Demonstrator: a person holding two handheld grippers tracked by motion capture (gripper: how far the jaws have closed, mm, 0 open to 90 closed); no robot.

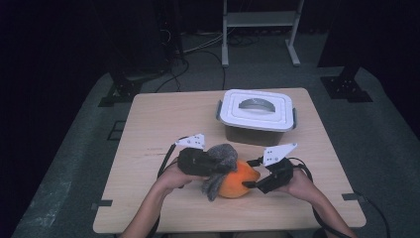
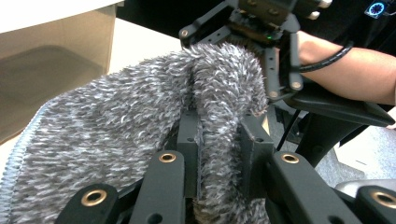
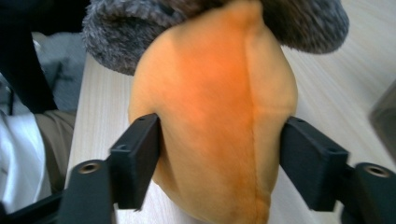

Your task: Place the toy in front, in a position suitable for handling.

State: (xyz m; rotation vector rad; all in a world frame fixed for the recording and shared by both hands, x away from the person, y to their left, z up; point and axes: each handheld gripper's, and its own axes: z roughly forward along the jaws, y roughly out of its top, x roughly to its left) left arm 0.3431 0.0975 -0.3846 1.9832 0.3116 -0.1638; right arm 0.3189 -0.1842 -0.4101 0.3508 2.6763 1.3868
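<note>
A fold of grey fuzzy cloth [image 2: 140,121] is pinched by the left gripper [image 2: 219,154]. The orange plush toy [image 3: 215,116], lying before the lidded container [image 1: 257,115], is flanked by the spread right gripper [image 3: 219,163], pads barely touching.

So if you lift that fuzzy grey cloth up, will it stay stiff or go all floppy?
Probably floppy. The grey cloth already folds and bunches where the left gripper pinches it, and in the high view a corner droops beside the orange plush toy. It looks light, since a small pinch holds it. Its fuzzy pile likely keeps it from slipping.
</note>
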